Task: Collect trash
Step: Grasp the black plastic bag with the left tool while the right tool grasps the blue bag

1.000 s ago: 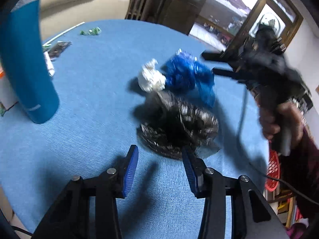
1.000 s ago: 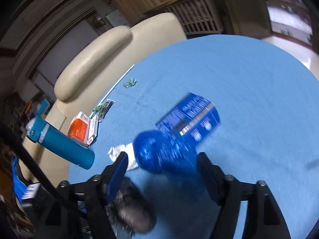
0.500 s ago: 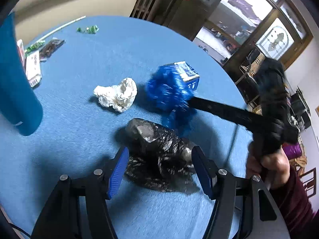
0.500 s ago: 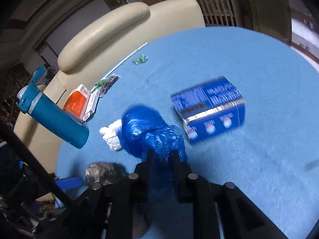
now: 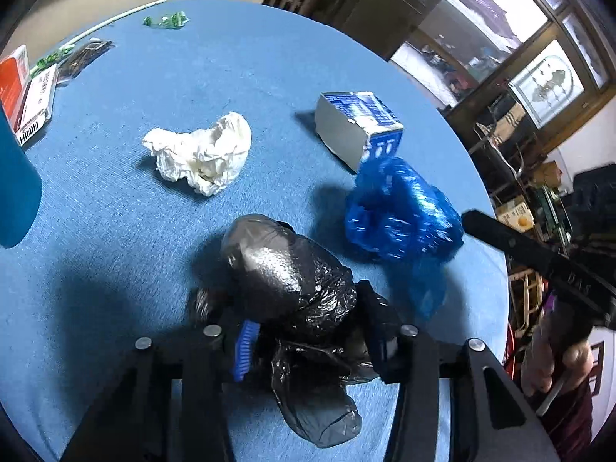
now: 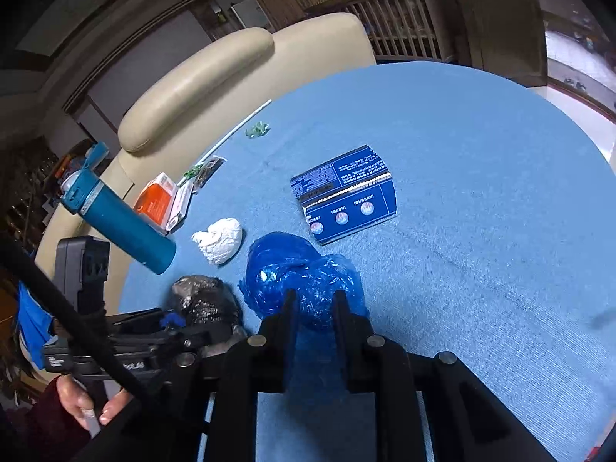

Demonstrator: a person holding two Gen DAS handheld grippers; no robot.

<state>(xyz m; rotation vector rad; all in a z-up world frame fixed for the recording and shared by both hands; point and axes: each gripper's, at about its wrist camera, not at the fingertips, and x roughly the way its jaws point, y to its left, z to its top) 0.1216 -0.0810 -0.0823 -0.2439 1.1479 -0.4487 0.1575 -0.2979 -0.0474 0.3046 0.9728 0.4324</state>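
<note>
My left gripper is shut on a black plastic bag that bulges forward between its fingers on the blue table. My right gripper is shut on a blue plastic bag, which also shows in the left wrist view held just above the table. A crumpled white tissue lies loose to the left, also in the right wrist view. A blue carton lies behind the blue bag, and shows flat in the right wrist view.
A teal bottle stands at the table's left edge beside an orange and white box. Small green wrappers and a white straw lie at the far side. A cream chair stands behind the table.
My left gripper moved forward and closed on the black bag. My right gripper closed on the blue bag and pulled it to the right, away from the tissue and carton.
</note>
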